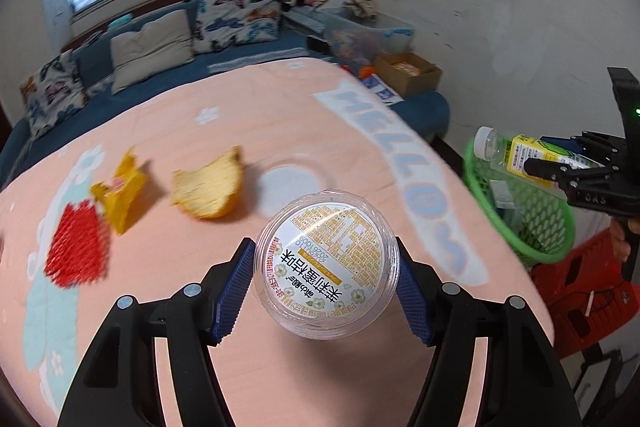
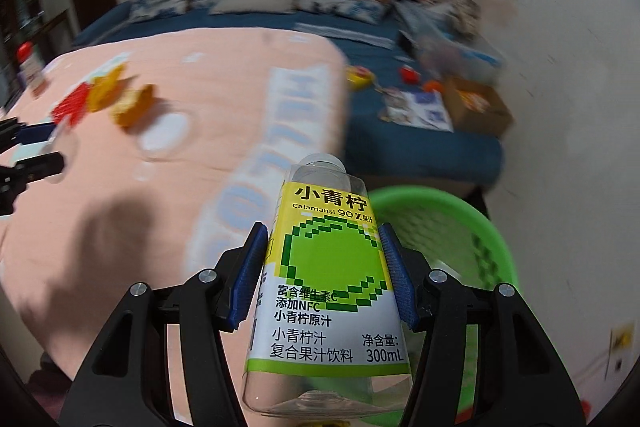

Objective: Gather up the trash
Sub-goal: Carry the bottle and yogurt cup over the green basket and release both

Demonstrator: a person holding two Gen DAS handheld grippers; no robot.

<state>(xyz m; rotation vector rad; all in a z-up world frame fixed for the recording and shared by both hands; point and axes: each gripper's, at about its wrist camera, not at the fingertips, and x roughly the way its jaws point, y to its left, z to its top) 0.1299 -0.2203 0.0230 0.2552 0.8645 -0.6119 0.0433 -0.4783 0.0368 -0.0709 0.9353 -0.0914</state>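
"Calamansi 90%", "NFC" and "300mL" were printed among Chinese characters on the yellow-green label of the juice bottle (image 2: 328, 283). "HELLO" was spelled in pale blue along the right edge of the pink blanket (image 1: 404, 163). "20261009" was stamped on the cup lid (image 1: 326, 255).

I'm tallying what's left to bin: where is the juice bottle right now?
The juice bottle is clamped in the right gripper, held in the air beside the pink blanket's edge, its cap end over the near rim of the green basket.
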